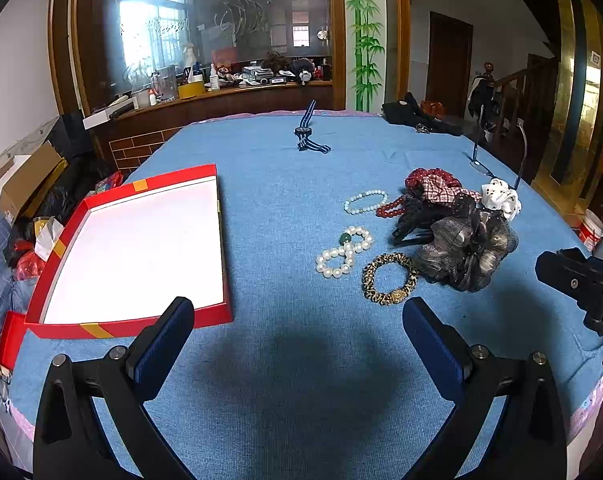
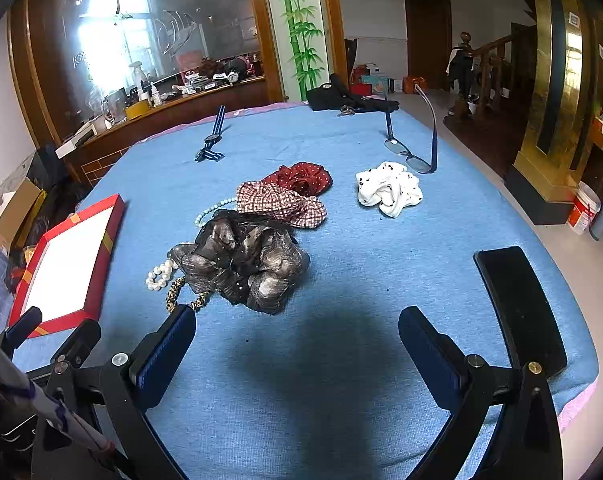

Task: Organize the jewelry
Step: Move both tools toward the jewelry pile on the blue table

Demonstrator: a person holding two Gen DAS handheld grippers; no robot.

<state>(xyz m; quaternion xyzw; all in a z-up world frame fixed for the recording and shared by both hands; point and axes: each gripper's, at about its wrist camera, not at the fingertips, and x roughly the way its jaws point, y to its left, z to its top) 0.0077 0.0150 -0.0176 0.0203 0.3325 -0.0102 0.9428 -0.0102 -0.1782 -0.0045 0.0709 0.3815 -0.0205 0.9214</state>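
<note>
On the blue table cloth lies a red box (image 1: 101, 324) (image 2: 109, 220) with a white inside, at the left. To its right lie a white pearl bracelet with a green bead (image 1: 343, 252) (image 2: 159, 274), a leopard-print bracelet (image 1: 389, 278) (image 2: 173, 294), a pale bead bracelet (image 1: 365, 201) (image 2: 209, 212) and a red bead bracelet (image 1: 391, 208). Beside them sit scrunchies: grey-black (image 1: 465, 250) (image 2: 245, 264), checked (image 2: 281, 202), dark red dotted (image 2: 301, 176), white dotted (image 1: 501, 198) (image 2: 389, 192). My left gripper (image 1: 299, 316) is open above bare cloth. My right gripper (image 2: 297, 328) is open, near the grey scrunchie.
A blue striped watch (image 1: 307, 132) (image 2: 211, 142) lies far back. Glasses (image 2: 411, 156) (image 1: 479, 164) stand at the right rear, black items (image 2: 341, 98) at the far edge. A black phone (image 2: 521, 308) lies at the right near edge. Boxes and clutter surround the table.
</note>
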